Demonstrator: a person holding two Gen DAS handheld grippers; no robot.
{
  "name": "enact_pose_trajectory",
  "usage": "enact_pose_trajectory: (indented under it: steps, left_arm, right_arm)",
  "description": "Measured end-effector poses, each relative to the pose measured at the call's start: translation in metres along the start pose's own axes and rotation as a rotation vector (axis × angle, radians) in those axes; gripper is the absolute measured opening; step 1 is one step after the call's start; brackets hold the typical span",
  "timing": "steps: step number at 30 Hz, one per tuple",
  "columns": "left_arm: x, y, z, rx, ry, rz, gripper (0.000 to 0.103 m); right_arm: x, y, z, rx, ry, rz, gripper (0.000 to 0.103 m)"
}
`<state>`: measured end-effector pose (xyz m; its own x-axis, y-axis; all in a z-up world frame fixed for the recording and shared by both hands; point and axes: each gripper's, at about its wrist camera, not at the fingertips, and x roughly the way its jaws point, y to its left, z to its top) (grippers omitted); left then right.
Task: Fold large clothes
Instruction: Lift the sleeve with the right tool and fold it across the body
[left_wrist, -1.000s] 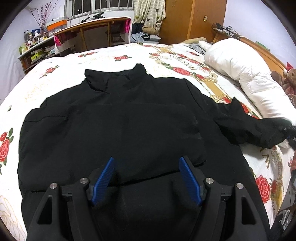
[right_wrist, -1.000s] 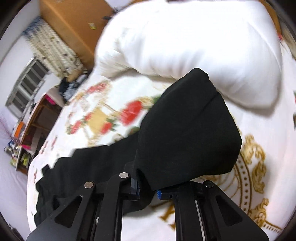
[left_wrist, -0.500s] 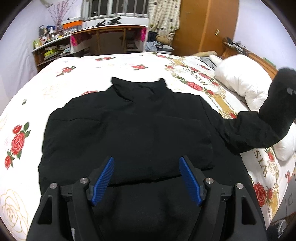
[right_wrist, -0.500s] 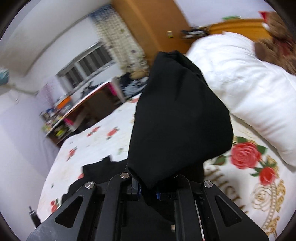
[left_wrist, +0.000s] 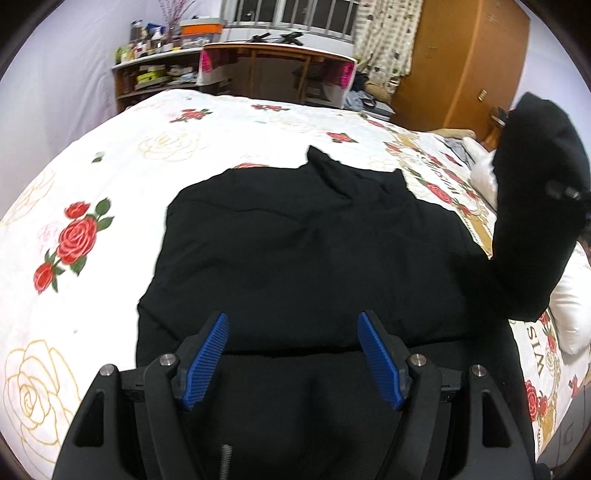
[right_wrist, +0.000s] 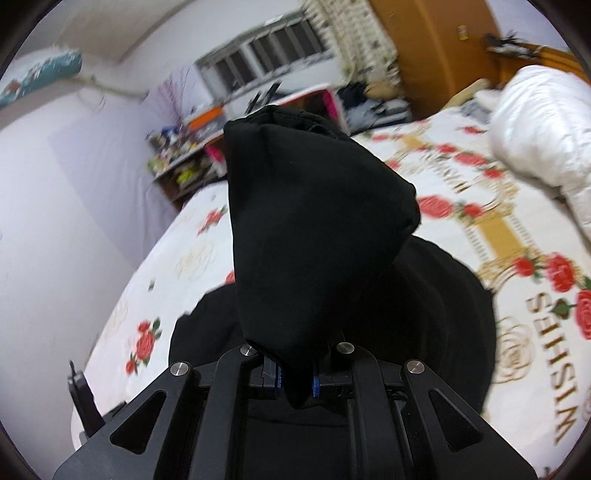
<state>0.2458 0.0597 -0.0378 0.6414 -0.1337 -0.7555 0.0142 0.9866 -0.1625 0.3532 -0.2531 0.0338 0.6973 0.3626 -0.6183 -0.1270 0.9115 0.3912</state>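
Between the blue pads of the right gripper (right_wrist: 295, 384) there's a bunched-up sleeve (right_wrist: 314, 229) of the black sweater (left_wrist: 306, 258), pinched tight and lifted clear of the bed. Over on the left gripper (left_wrist: 293, 354), the fingers (left_wrist: 207, 354) are spread wide with nothing in them, just hovering over the sweater's lower half. Sweater body itself lies flat on the rose-print bedspread (left_wrist: 184, 147), collar pointing toward the desk (left_wrist: 277, 59). White pillow (right_wrist: 539, 122) sits off to the right.
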Motion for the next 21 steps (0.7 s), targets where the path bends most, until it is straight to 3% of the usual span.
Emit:
enact_pose_trajectory:
  steps: [7, 12, 16, 18, 19, 20, 21]
  left_arm:
    - [0.003, 0.029, -0.008, -0.043, 0.006, 0.012, 0.074]
    - [0.006, 0.042, -0.012, -0.061, 0.01, 0.007, 0.074]
    - [0.007, 0.045, -0.013, -0.071, 0.013, -0.008, 0.074]
    - [0.007, 0.046, -0.011, -0.08, 0.011, -0.02, 0.074]
    - [0.006, 0.046, -0.009, -0.086, 0.008, -0.028, 0.074]
    - [0.005, 0.045, -0.008, -0.092, 0.005, -0.034, 0.074]
    - [0.003, 0.045, -0.006, -0.1, -0.001, -0.043, 0.074]
  right_arm:
    - [0.088, 0.031, -0.041, -0.07, 0.167, 0.01, 0.01]
    - [0.129, 0.04, -0.07, -0.084, 0.266, 0.002, 0.015]
    - [0.15, 0.045, -0.087, -0.101, 0.335, 0.009, 0.03]
    - [0.15, 0.051, -0.091, -0.128, 0.338, 0.026, 0.047]
    - [0.148, 0.054, -0.09, -0.125, 0.34, 0.059, 0.068]
    - [0.144, 0.057, -0.089, -0.12, 0.337, 0.1, 0.076]
    - [0.138, 0.062, -0.088, -0.132, 0.33, 0.118, 0.076]
